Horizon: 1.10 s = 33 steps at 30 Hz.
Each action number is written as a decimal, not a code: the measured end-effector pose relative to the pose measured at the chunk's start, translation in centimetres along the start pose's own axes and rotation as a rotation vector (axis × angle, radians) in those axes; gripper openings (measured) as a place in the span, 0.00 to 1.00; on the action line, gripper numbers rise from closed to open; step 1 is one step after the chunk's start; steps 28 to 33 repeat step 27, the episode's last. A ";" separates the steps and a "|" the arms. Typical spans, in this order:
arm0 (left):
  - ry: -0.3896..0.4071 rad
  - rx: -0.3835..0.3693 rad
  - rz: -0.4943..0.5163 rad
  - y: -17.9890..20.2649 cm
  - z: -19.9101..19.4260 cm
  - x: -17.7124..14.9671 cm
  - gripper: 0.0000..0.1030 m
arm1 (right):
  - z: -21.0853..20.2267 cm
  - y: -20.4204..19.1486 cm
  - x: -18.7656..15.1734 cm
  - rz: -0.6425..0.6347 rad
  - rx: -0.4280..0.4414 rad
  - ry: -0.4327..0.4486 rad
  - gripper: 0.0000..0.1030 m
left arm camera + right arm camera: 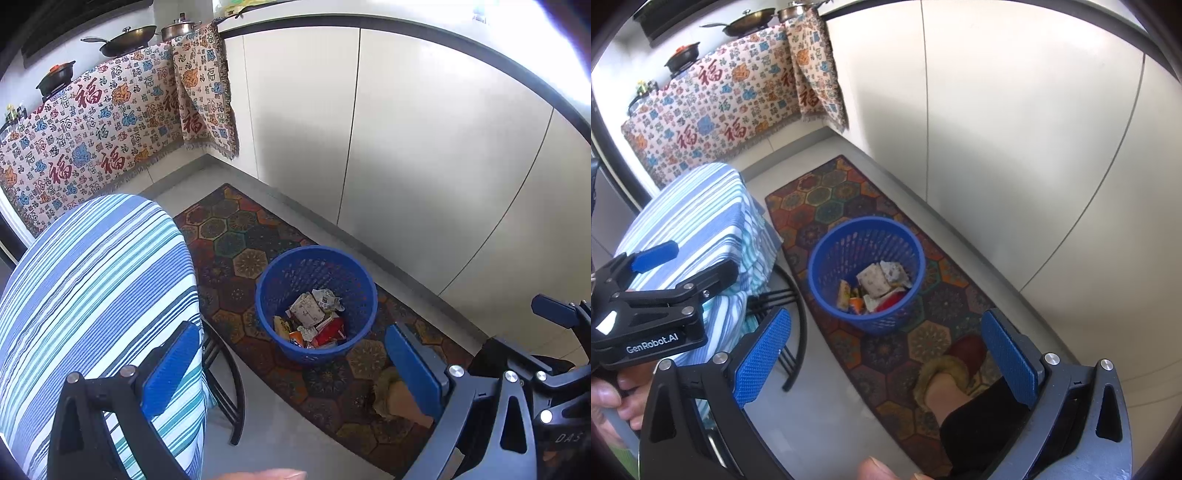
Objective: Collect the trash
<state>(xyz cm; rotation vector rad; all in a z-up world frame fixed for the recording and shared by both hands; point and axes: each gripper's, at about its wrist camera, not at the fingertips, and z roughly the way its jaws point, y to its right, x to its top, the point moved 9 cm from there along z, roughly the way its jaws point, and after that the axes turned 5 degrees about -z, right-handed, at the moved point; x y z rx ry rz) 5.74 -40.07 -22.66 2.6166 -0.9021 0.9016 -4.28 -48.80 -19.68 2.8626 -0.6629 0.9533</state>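
A blue plastic mesh bin (354,280) stands on a patterned rug and holds several crumpled wrappers and papers (310,317). It also shows in the right wrist view (827,254), with the trash (875,284) inside. My left gripper (291,369) is open and empty, held well above and in front of the bin. My right gripper (886,362) is open and empty, also above and in front of the bin. The left gripper shows at the left of the right wrist view (665,273).
A small table under a blue striped cloth (96,295) stands left of the bin, on black metal legs (232,391). The rug (886,350) runs along white cabinet doors (424,147). The person's slippered foot (953,373) rests on the rug. A patterned cloth (92,140) hangs below pots.
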 end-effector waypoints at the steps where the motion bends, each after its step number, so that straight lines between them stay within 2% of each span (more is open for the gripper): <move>1: 0.000 0.000 -0.001 0.0 0.0 0.0 1.00 | 0.0 0.0 0.0 0.000 0.000 0.000 1.00; 33: 0.011 -0.007 0.026 0.2 0.0 -0.5 1.00 | 0.1 0.6 -0.4 0.022 -0.001 -0.009 1.00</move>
